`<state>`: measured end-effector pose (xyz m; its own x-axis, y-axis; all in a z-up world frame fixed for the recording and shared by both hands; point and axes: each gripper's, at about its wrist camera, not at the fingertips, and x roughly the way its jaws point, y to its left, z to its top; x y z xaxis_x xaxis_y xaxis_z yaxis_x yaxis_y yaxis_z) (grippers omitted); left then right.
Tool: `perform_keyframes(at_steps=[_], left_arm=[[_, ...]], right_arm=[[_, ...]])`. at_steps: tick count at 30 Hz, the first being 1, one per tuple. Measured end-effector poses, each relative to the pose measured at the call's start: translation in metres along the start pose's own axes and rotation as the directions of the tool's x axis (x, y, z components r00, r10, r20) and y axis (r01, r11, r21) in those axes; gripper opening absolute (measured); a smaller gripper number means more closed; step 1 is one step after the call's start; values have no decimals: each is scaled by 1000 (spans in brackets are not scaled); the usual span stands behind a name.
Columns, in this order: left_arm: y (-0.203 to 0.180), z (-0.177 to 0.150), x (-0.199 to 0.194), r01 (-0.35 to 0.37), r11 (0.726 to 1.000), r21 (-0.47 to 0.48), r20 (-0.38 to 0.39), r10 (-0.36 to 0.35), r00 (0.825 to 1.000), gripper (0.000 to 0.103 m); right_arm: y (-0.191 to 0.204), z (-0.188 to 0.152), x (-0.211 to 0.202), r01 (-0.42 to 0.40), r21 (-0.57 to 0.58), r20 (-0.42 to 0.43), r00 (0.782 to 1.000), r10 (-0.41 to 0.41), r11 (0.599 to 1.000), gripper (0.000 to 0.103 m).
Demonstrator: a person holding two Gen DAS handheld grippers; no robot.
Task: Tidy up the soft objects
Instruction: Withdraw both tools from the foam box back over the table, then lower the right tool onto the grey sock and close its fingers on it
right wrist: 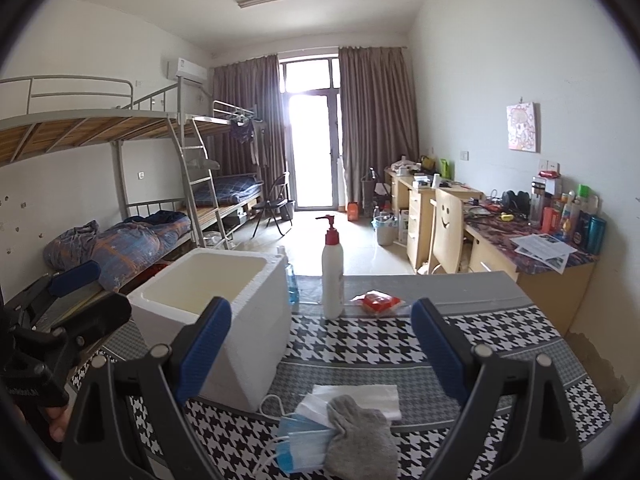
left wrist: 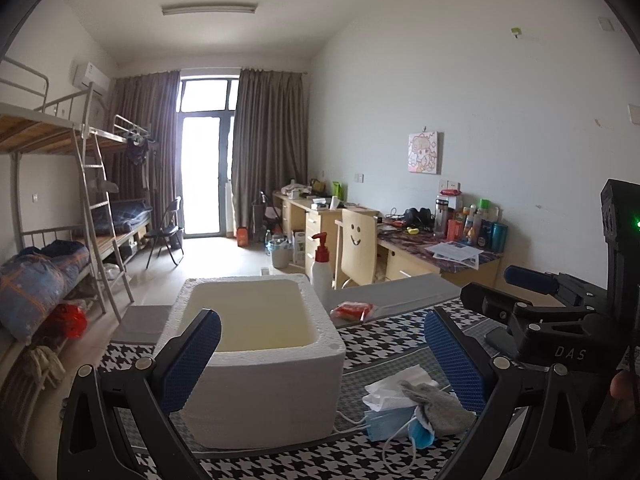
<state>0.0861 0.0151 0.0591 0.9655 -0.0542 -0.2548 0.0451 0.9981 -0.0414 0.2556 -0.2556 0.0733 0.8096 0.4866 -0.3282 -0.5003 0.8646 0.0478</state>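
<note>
Houndstooth cloth (right wrist: 380, 340) covers dorm-room table.

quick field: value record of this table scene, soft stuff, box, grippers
surface: houndstooth cloth on table
container: white foam box, open, looks empty
soft pile: grey sock on blue face masks and white tissue, beside box
other items: pump bottle, red packet
left gripper: open, holding nothing
right gripper: open, holding nothing

A pump bottle (right wrist: 333, 268) stands near a red packet (right wrist: 378, 302); bunk beds (right wrist: 120, 152) line the left wall.
</note>
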Motion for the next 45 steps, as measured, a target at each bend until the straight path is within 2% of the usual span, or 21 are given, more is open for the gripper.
perform_keyframes(at_steps=[8, 16, 25, 32, 45], left_arm=[[-8, -9, 8, 47, 999, -9, -37, -47, 998, 102], [-14, -20, 20, 53, 998, -24, -81, -55, 995, 102], [-23, -31, 25, 95, 995, -10, -110, -96, 989, 102], [-28, -45, 30, 117, 993, -21, -147, -119, 982, 102], [-35, -61, 33, 130, 991, -2, -153, -129, 980, 102]], right_arm=[[-9, -8, -2, 34, 5, -20, 999, -33, 999, 94], [-20, -19, 0, 59, 9, -48, 997, -58, 998, 94], [-29, -31, -2, 78, 21, -68, 995, -76, 997, 94], [-34, -42, 1, 63, 38, -109, 992, -58, 997, 94], [-37, -66, 8, 58, 50, -163, 985, -49, 997, 94]])
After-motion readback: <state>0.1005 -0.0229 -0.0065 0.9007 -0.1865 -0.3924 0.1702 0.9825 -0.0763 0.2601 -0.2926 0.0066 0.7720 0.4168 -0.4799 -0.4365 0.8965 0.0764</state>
